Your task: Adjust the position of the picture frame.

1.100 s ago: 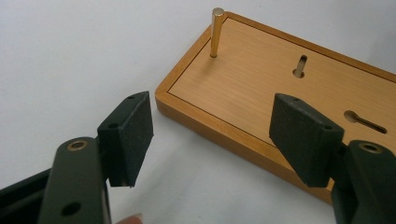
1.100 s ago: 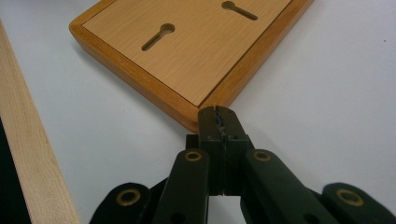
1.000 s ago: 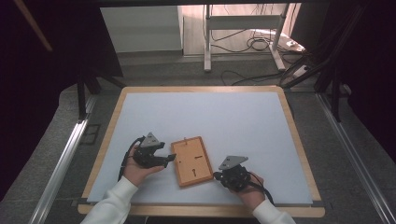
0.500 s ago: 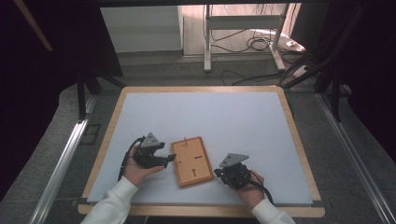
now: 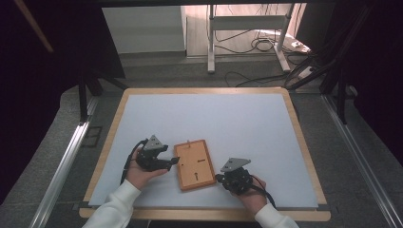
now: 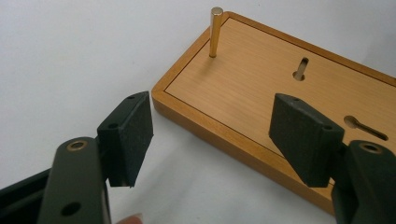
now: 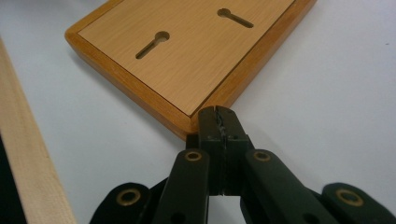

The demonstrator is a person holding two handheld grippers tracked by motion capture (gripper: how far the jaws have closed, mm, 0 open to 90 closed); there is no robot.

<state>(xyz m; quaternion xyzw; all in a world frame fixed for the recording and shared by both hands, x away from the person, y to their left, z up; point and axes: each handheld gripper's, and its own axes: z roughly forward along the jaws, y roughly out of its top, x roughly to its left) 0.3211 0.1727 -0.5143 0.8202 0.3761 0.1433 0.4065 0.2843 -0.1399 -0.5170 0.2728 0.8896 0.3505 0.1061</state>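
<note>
From the high view, a wooden board [image 5: 194,164] lies flat on the white table top [image 5: 228,123], near its front edge, between the two hands. The left gripper [image 5: 172,162] sits just beside the board's left edge, and the right gripper [image 5: 219,178] is at the board's near right corner; how far either is open cannot be told from here. In the left gripper view, the left gripper [image 6: 212,135] has its jaws spread wide and holds nothing, with one pad over the bare table and the other in front of the board [image 6: 280,88]. The board is a warm orange-brown panel with a raised rim, two keyhole slots cut in its face, and a thin brass pin [image 6: 215,31] standing upright near one corner. In the right gripper view, the right gripper [image 7: 218,122] has its jaws pressed together with nothing between them, their tips right at the corner of the board [image 7: 191,51], seemingly touching it. A light wooden table border [image 7: 32,172] runs along the left.
</note>
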